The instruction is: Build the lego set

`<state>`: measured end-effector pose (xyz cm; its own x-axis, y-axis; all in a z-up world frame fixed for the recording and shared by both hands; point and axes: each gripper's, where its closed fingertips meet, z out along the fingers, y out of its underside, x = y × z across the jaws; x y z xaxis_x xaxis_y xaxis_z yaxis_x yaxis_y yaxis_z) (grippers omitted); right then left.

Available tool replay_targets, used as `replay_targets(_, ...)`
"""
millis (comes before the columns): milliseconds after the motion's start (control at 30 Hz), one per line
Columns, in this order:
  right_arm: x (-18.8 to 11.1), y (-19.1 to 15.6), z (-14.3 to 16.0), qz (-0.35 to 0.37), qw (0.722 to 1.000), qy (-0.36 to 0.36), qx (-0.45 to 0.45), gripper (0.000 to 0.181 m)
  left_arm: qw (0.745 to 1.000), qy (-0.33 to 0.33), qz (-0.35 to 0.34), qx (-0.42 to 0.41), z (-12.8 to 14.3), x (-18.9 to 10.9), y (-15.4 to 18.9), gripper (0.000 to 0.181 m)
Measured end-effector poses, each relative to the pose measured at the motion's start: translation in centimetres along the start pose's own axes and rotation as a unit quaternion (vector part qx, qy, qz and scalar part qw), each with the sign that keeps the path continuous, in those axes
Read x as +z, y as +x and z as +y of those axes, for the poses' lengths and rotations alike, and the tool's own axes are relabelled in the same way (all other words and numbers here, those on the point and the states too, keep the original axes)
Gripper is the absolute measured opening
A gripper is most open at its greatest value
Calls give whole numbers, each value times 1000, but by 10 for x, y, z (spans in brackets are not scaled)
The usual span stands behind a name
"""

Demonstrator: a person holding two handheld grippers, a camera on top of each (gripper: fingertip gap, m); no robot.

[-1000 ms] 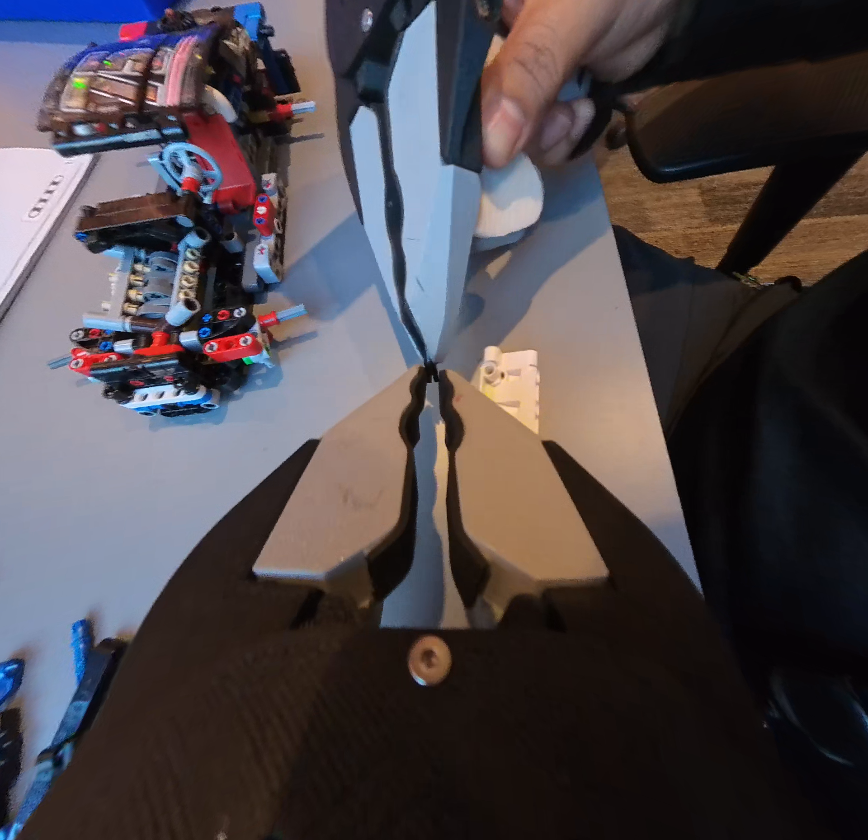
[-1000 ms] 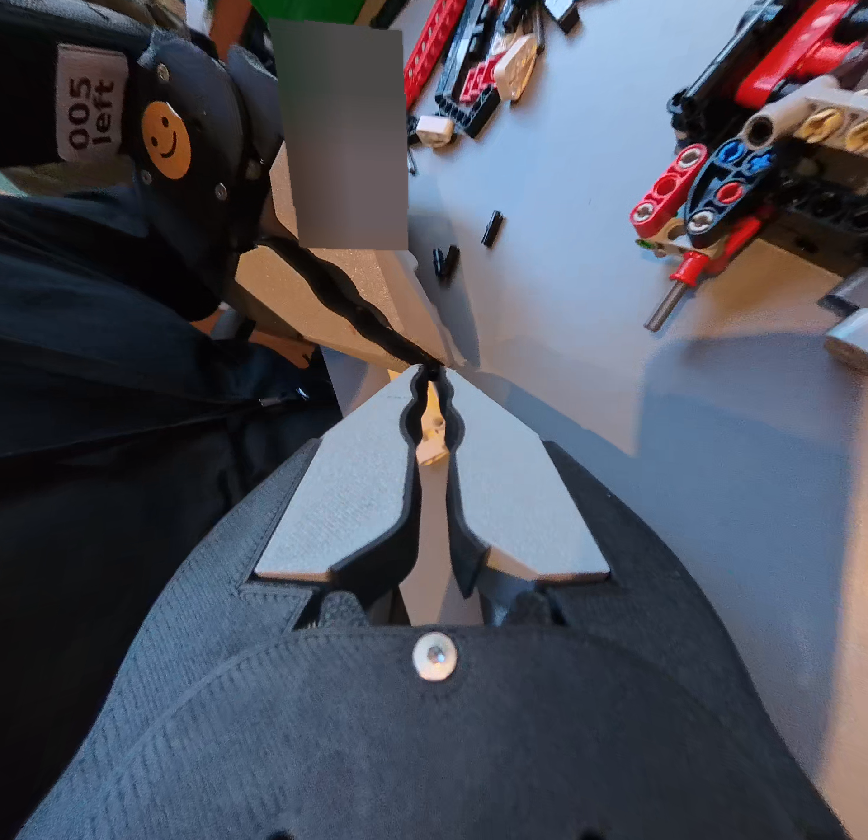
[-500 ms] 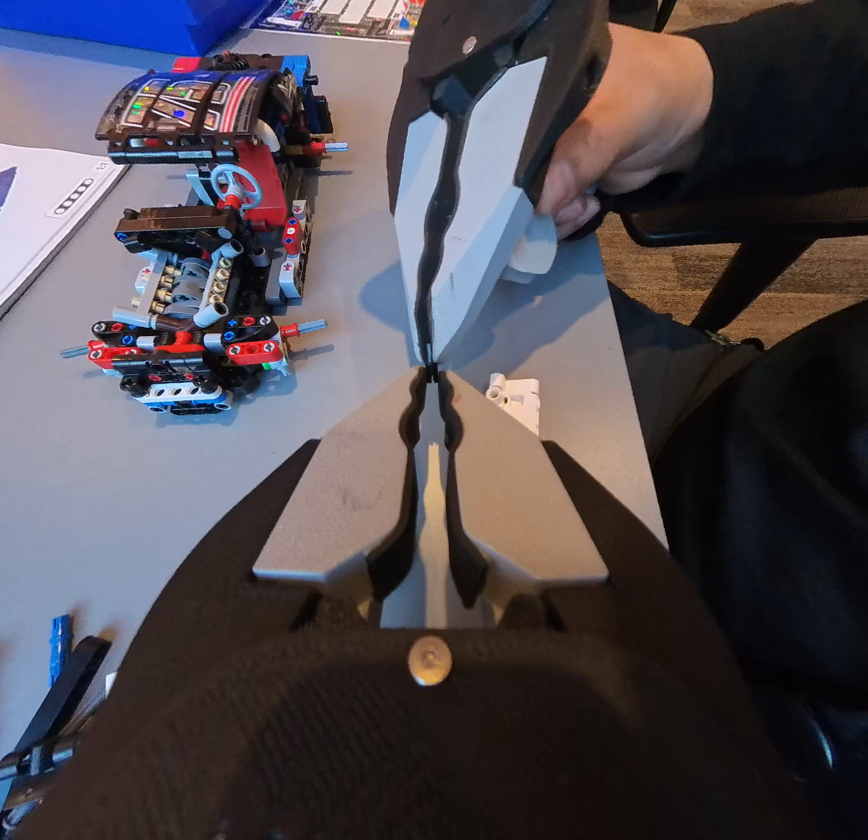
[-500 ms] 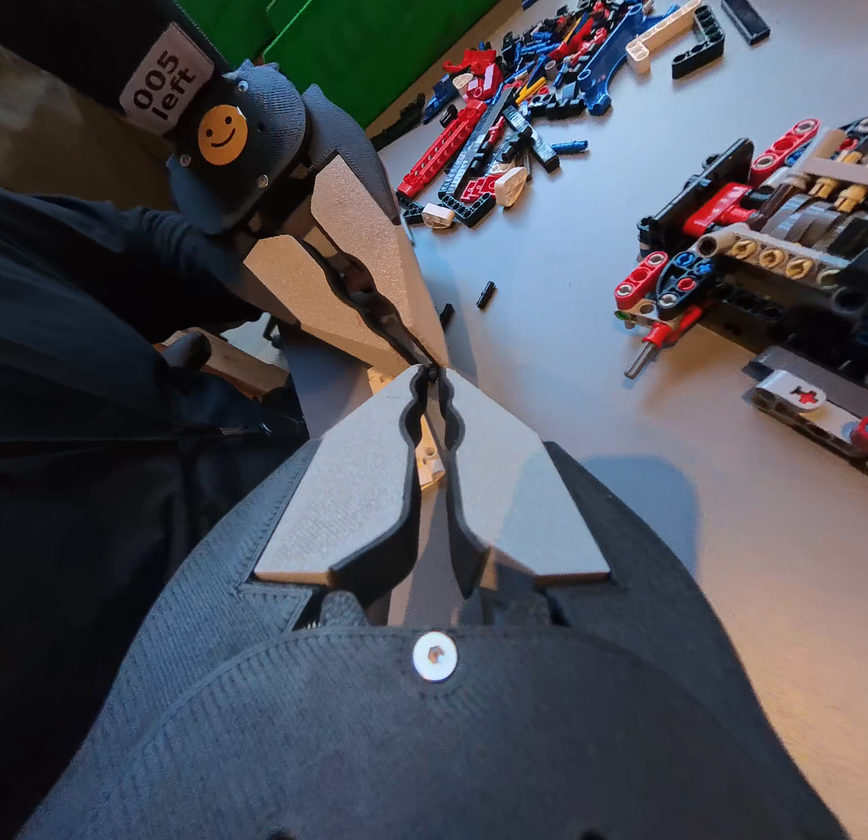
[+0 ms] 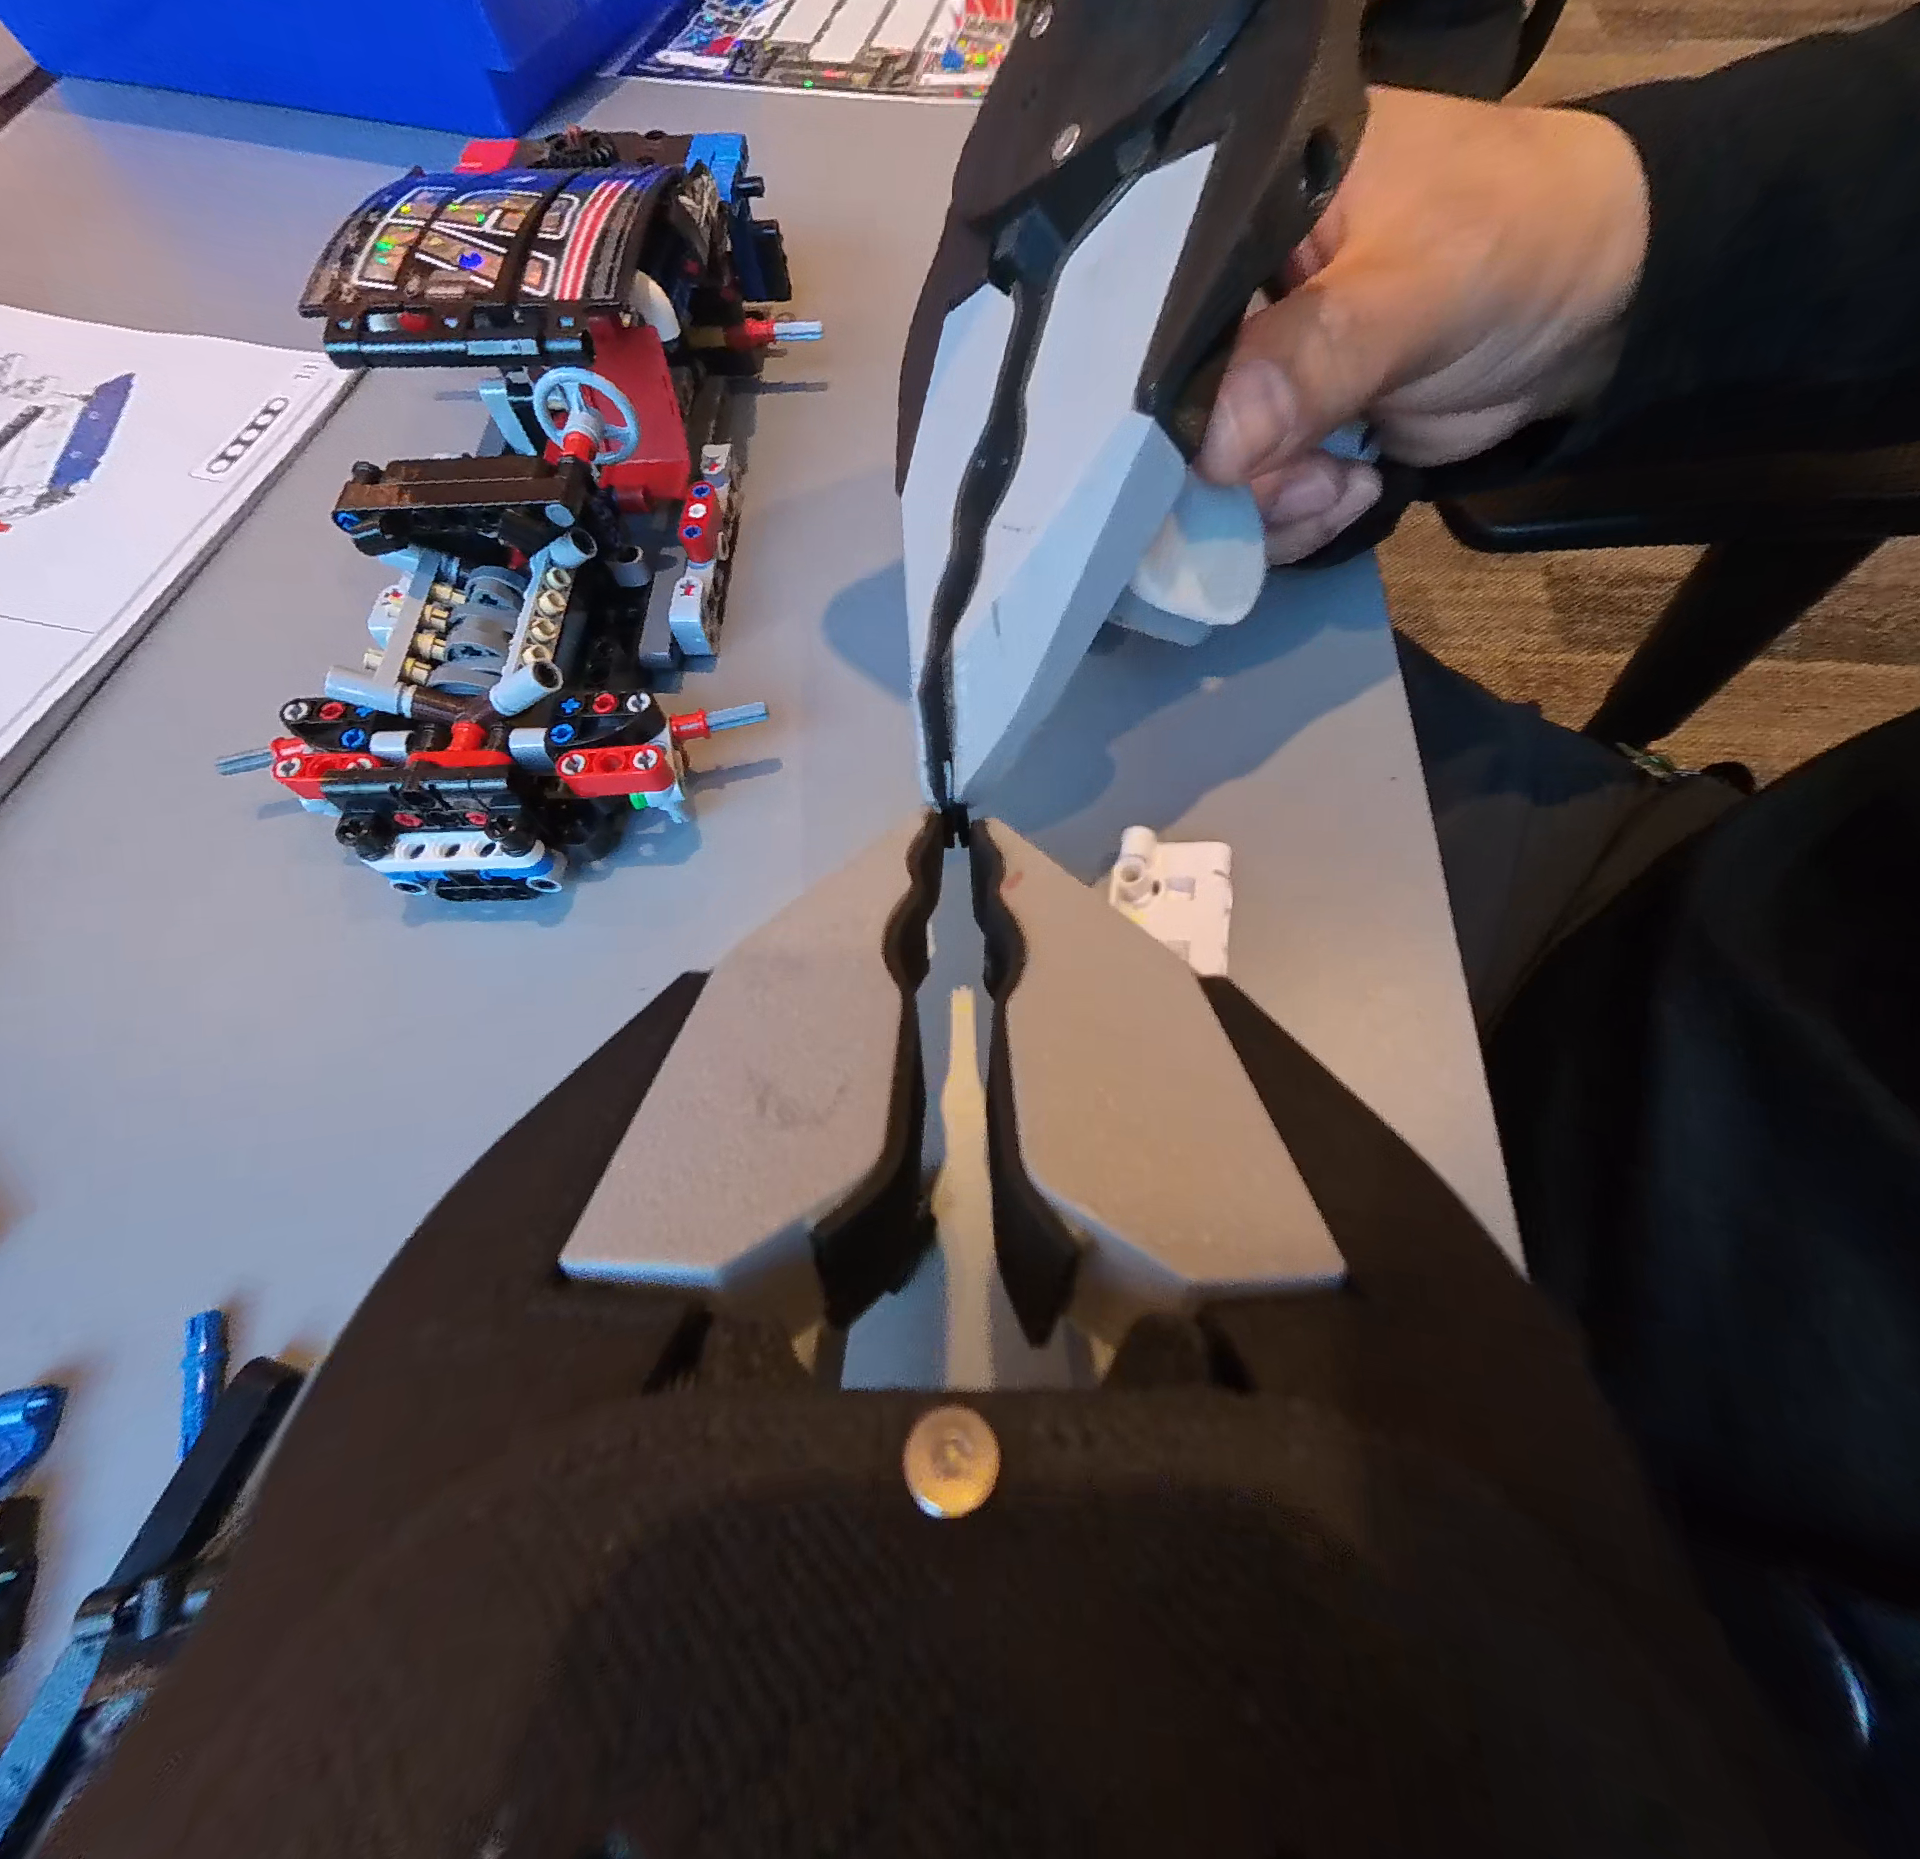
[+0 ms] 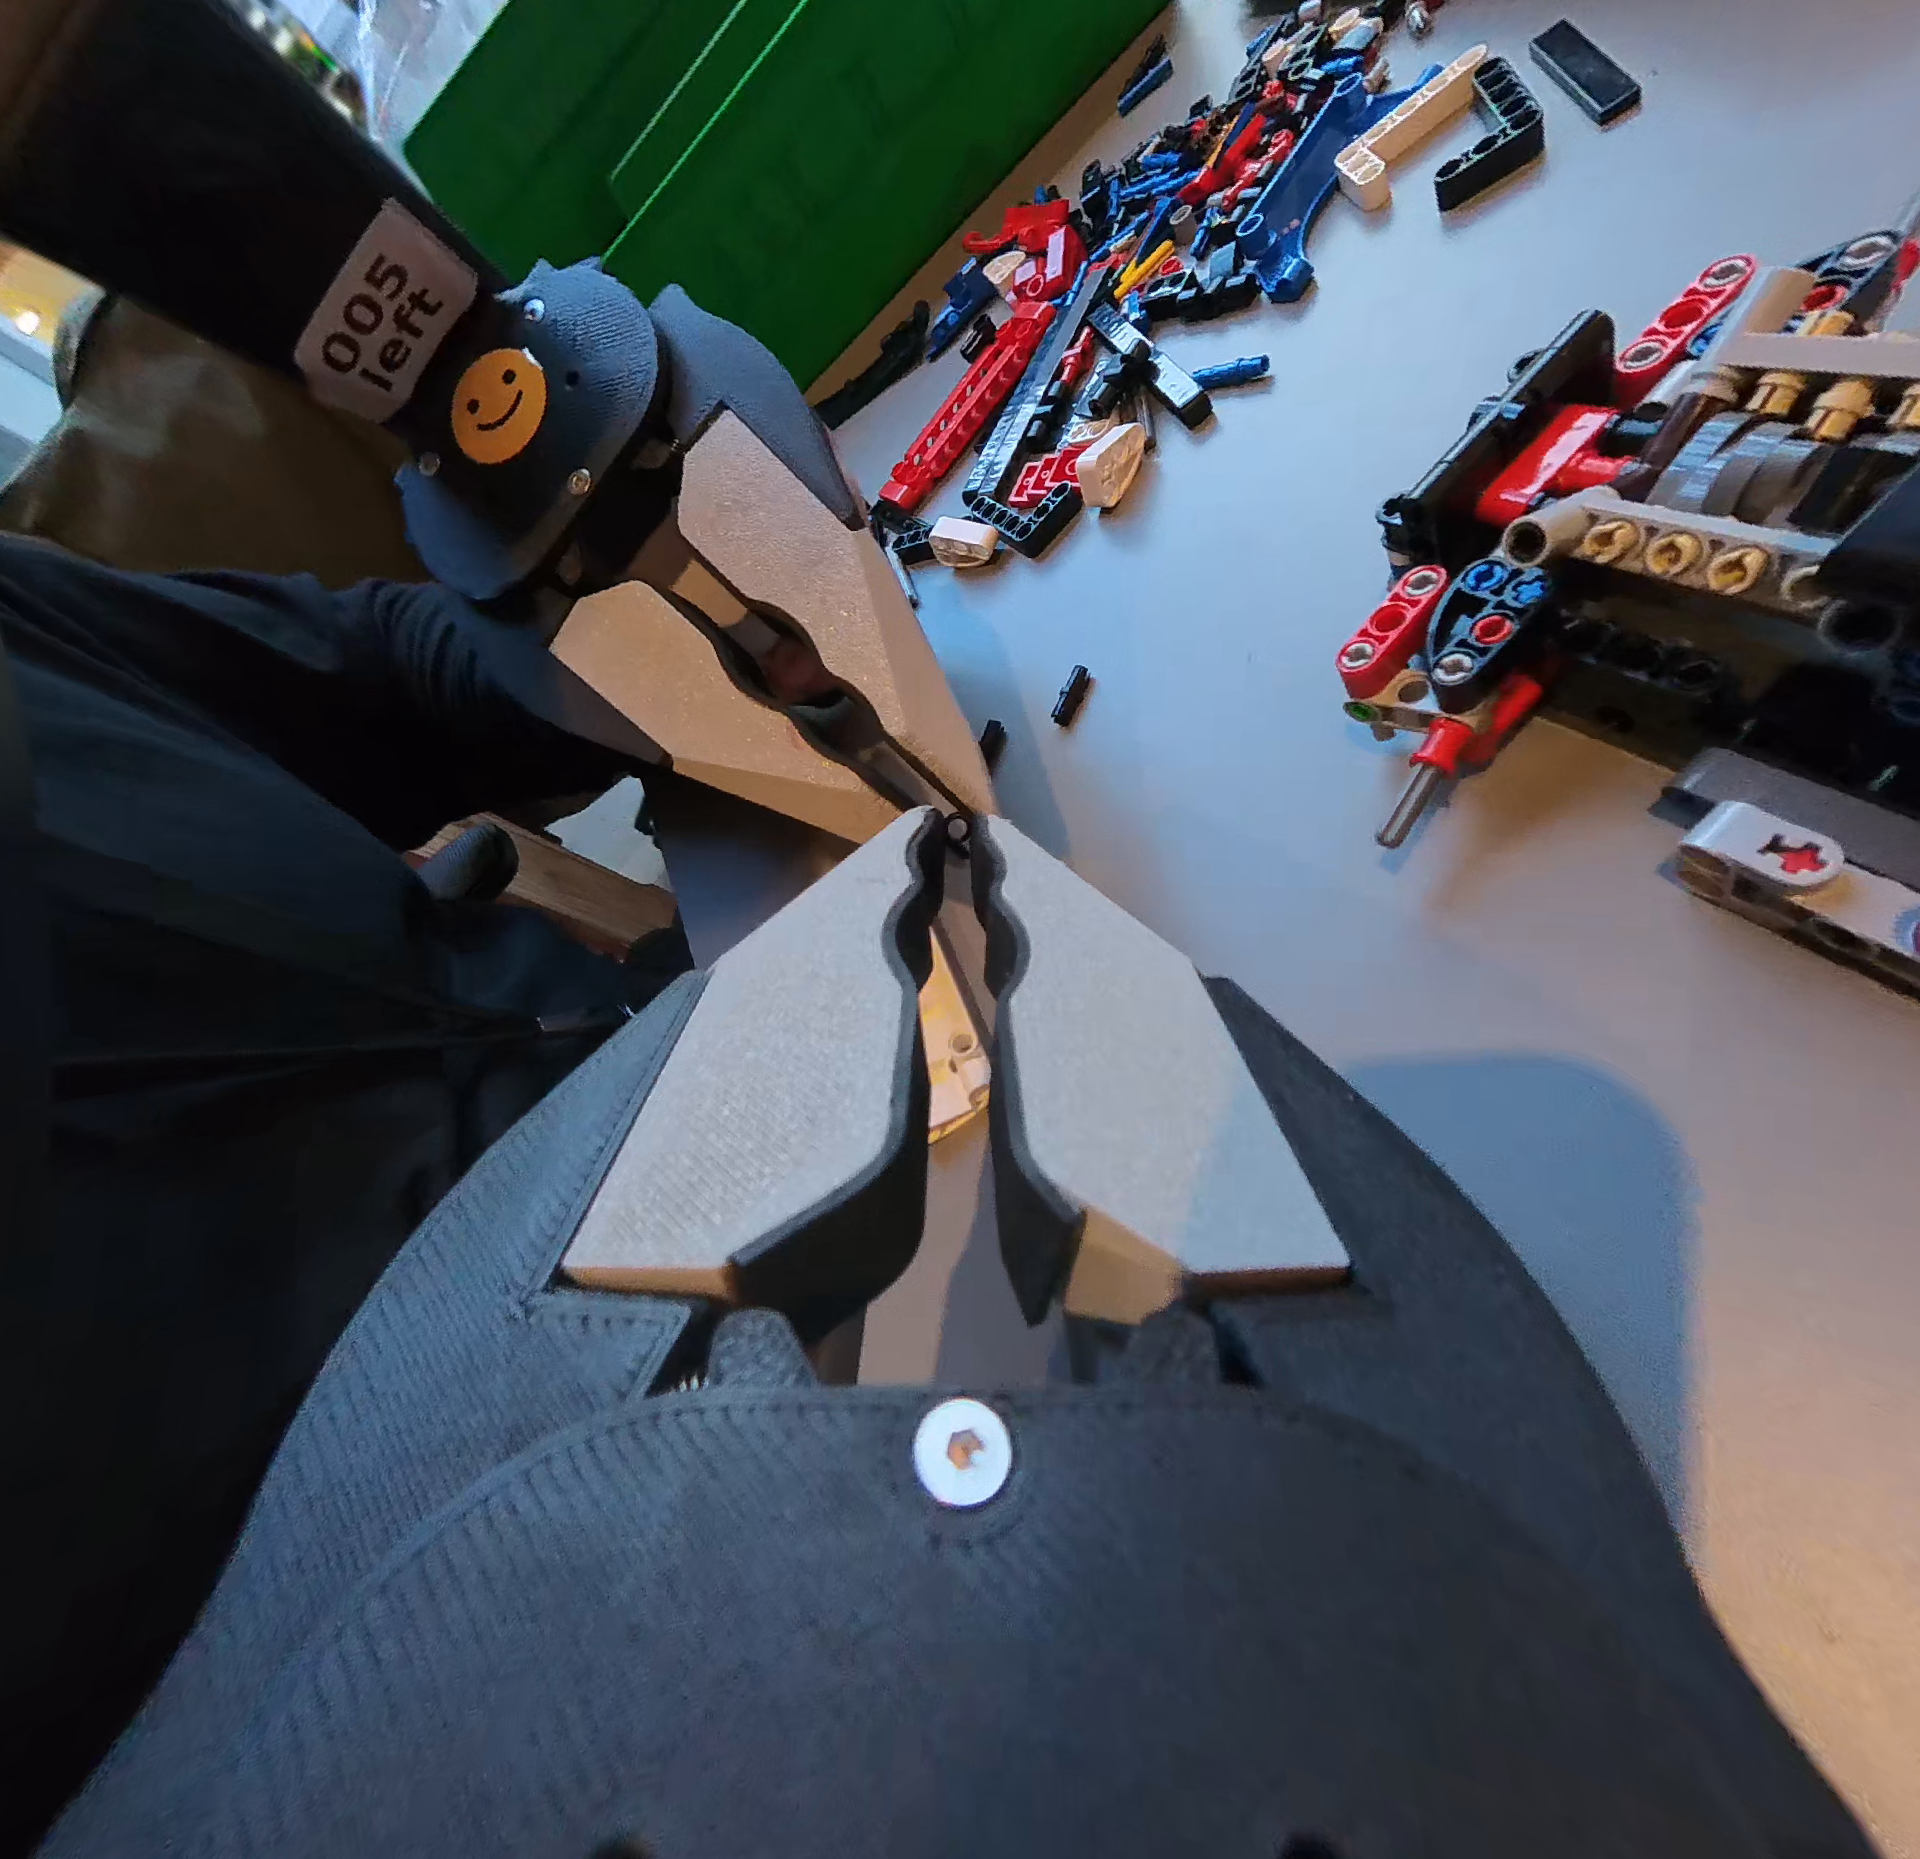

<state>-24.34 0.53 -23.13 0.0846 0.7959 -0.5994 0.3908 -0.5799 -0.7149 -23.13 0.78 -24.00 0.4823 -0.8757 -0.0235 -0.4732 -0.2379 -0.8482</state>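
Both tools meet tip to tip in the air just above the near edge of the grey table [image 5: 260, 1030]. The left tool [image 5: 954, 835] is closed down to a sliver, and so is the right tool [image 6: 958, 830], whose tips come in from the opposite side; between the two sets of tips sits a tiny black pin [image 6: 954, 828]. Each seems to pinch one end of it, though the piece is too small to say which tool bears it. I take this as a handover or a re-grip, done off the table so the pin can be turned to a better angle.

Directly below lies a small white panel piece [image 5: 1179, 895], near the table's edge and glimpsed through the gap of the right tool, probably parked close for fitting next. The half-built lego car [image 5: 520, 521] stands well apart to the left tool's side, its engine and axles exposed, with the instruction booklet [image 5: 114, 479] just beyond it and a blue bin [image 5: 343, 22] at the back. Loose parts [image 6: 1122, 355] are heaped in front of green bins [image 6: 790, 116], and a spare black pin [image 6: 1068, 694] lies alone on the table. A slip here would drop the pin off the table's edge
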Motion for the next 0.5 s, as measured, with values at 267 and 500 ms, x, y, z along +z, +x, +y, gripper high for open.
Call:
replay_targets(267,2,5,-4,13,998,12,60,2,997,-15,-57,41,0,0,-7,2)
replay_targets(500,2,5,-4,28,998,3,55,1,997,-14,-59,41,0,0,-6,2)
